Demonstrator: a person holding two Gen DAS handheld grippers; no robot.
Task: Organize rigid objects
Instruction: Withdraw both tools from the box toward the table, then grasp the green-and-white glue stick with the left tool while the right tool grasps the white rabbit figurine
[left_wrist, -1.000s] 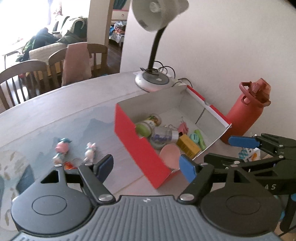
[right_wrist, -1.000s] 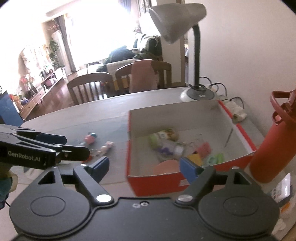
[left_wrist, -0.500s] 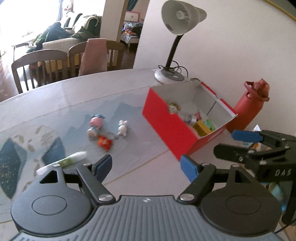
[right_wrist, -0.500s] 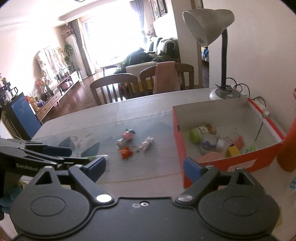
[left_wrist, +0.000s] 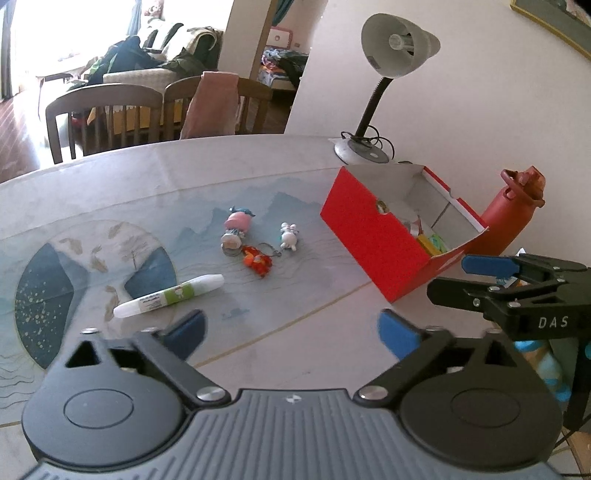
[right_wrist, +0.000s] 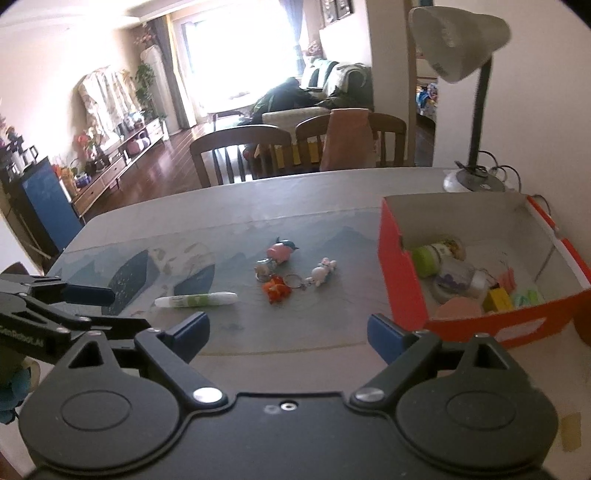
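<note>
A red cardboard box (left_wrist: 373, 240) (right_wrist: 402, 288) stands open at the right and holds several small items. On the mat to its left lie a pink figurine (left_wrist: 236, 225) (right_wrist: 280, 251), a white bunny charm (left_wrist: 288, 236) (right_wrist: 321, 271), an orange charm (left_wrist: 258, 260) (right_wrist: 277, 290) and a white-and-green tube (left_wrist: 170, 295) (right_wrist: 195, 301). My left gripper (left_wrist: 291, 334) hovers near the table's front, just short of the tube; its jaws are opening with nothing between them. My right gripper (right_wrist: 288, 334) is open and empty, level with the box's near corner.
A desk lamp (left_wrist: 373, 92) stands behind the box and a red water bottle (left_wrist: 513, 210) to its right. Wooden chairs (right_wrist: 240, 151) line the table's far edge. In each wrist view the other gripper shows at the side, right (left_wrist: 448, 277) and left (right_wrist: 110, 308).
Both grippers have drawn back from the box and shifted left, so the charms and the tube came into view. The left jaws have spread wider.
</note>
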